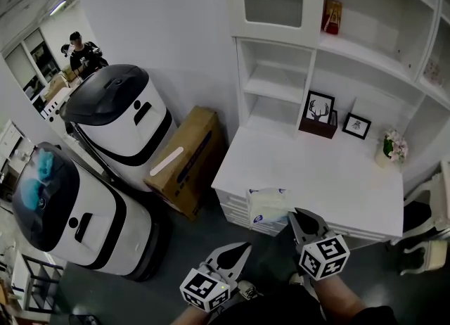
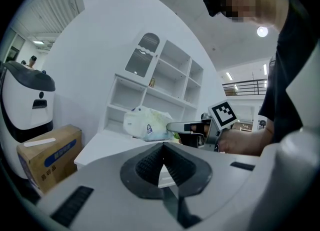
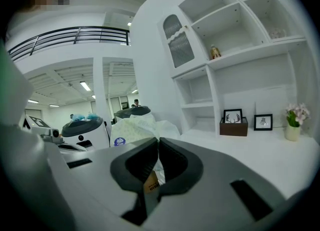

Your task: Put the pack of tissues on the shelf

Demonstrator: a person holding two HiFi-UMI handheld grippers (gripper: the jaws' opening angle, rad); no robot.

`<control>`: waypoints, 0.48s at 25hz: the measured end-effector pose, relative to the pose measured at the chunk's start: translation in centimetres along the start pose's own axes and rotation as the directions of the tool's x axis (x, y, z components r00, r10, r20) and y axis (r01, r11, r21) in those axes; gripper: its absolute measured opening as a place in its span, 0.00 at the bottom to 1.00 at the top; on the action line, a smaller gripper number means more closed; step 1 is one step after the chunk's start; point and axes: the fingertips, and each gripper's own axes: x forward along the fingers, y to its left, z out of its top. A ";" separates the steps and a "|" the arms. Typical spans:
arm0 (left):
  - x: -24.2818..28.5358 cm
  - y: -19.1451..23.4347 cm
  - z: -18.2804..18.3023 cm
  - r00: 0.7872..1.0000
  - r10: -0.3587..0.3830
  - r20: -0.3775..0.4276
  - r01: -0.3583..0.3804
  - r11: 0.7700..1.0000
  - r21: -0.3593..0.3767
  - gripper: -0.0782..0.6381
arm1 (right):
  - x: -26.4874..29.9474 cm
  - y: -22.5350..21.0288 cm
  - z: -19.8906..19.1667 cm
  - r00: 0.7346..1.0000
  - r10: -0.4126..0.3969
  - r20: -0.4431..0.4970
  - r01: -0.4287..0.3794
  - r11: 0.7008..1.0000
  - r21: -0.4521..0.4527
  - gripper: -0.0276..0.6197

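The pack of tissues (image 1: pixel 267 209) is a soft white plastic pack with a blue round label. It hangs over the front edge of the white desk top (image 1: pixel 330 176), and my right gripper (image 1: pixel 294 219) is shut on its near end. In the right gripper view the pack (image 3: pixel 134 127) bulges out beyond the closed jaws. My left gripper (image 1: pixel 241 251) hovers lower left, over the floor, shut and holding nothing. From the left gripper view the pack (image 2: pixel 147 123) and the right gripper (image 2: pixel 186 126) show ahead, in front of the white shelf unit (image 2: pixel 165 82).
The shelf unit (image 1: pixel 330 49) rises behind the desk, with two picture frames (image 1: pixel 318 112), a flower vase (image 1: pixel 391 146) and a bottle (image 1: pixel 332 14). A cardboard box (image 1: pixel 188 158) and two white robots (image 1: pixel 123 116) stand left. A chair (image 1: pixel 429 225) is at the right. A person (image 1: pixel 83 53) stands far off.
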 end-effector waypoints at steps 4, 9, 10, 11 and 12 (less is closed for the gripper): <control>-0.9 0.5 0.0 1.000 0.010 0.012 -0.009 1.000 -0.004 0.11 | 0.3 1.0 0.0 1.000 0.006 0.001 -0.006 1.000 -0.007 0.05; -1.9 0.8 0.0 0.999 0.031 0.026 -0.031 0.999 -0.015 0.11 | 0.6 1.7 0.2 1.000 0.019 -0.003 -0.019 1.000 -0.016 0.05; -2.1 0.9 0.0 0.999 0.036 0.029 -0.036 0.999 -0.017 0.11 | 0.7 1.9 0.3 1.000 0.022 -0.004 -0.023 1.000 -0.018 0.05; -2.3 1.0 0.0 0.999 0.042 0.032 -0.042 0.999 -0.019 0.11 | 0.9 2.0 0.3 1.000 0.027 -0.005 -0.027 0.999 -0.019 0.05; -2.5 1.1 0.0 0.998 0.049 0.034 -0.048 0.999 -0.022 0.11 | 1.1 2.2 0.3 0.999 0.032 -0.007 -0.033 0.999 -0.021 0.05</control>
